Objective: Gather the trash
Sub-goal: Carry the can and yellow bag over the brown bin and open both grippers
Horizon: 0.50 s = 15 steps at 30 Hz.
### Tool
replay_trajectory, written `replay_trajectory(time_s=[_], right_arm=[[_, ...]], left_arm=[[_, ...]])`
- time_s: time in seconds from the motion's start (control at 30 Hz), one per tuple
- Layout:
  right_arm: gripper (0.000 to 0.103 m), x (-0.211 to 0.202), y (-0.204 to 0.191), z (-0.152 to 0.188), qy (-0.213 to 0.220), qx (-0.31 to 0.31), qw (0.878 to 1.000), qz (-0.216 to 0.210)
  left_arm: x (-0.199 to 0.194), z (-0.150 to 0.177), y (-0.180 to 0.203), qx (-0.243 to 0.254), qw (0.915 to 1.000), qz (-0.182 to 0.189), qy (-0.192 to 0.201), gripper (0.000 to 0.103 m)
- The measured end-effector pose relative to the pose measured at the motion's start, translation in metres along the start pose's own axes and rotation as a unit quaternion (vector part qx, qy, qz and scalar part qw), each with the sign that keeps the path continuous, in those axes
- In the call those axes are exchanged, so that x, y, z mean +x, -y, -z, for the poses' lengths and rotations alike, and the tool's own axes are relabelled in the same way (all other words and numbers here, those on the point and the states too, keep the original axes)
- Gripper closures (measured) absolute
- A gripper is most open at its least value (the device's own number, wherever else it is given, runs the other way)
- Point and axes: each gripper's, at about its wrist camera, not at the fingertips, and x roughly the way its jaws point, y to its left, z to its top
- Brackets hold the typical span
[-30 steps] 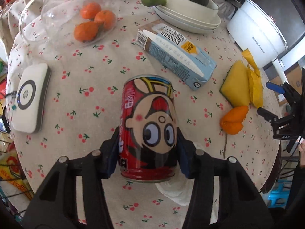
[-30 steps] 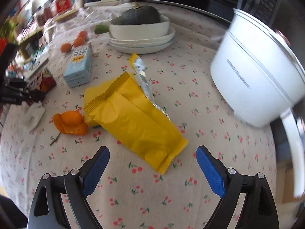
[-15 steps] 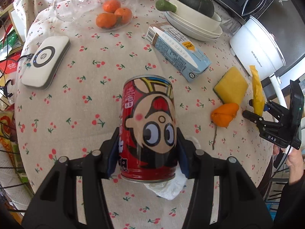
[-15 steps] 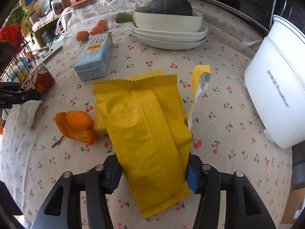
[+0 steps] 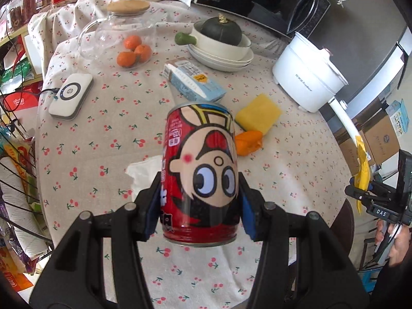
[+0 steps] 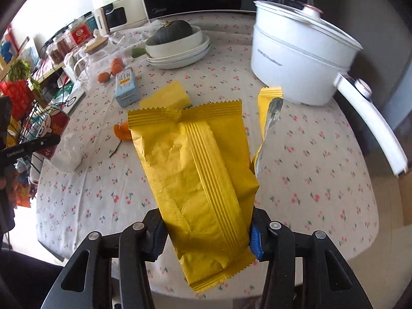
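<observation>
Cherry-print tabletop [image 5: 108, 134] lies below both lifted tools. Left tool [image 5: 198, 207] clamps the red can [image 5: 200, 175], hiding part of a tissue [image 5: 144, 173]. Right tool [image 6: 206, 233] pinches the yellow wrapper [image 6: 198, 180], whose lower end masks the pads.

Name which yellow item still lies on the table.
The yellow sponge, flat on the cloth beside the orange peel. The yellow wrapper is lifted, clamped in the right hand-held gripper.

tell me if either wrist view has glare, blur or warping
Left wrist: sharp on the can, table edge bowed by the fisheye, corners black. Right wrist: wrapper sharp, window glare whitens the upper left, pot handle stretched at the right edge.
</observation>
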Motion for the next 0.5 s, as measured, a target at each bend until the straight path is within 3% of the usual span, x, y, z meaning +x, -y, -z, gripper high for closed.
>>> replay_trajectory(time_s=[0.2,0.5], right_arm=[[0.051,-0.023,0.024,0.048,-0.006,0.090,0.996,0.007],[0.051,-0.037,0.047,0.090,-0.009,0.155,0.987,0.030]], left_arm=[[-0.003,0.009,0.047,0.056,0.9980,0.030,-0.002,0.049],[0.004,0.022,0.093,0.096,0.9913,0.087,-0.025,0.049]])
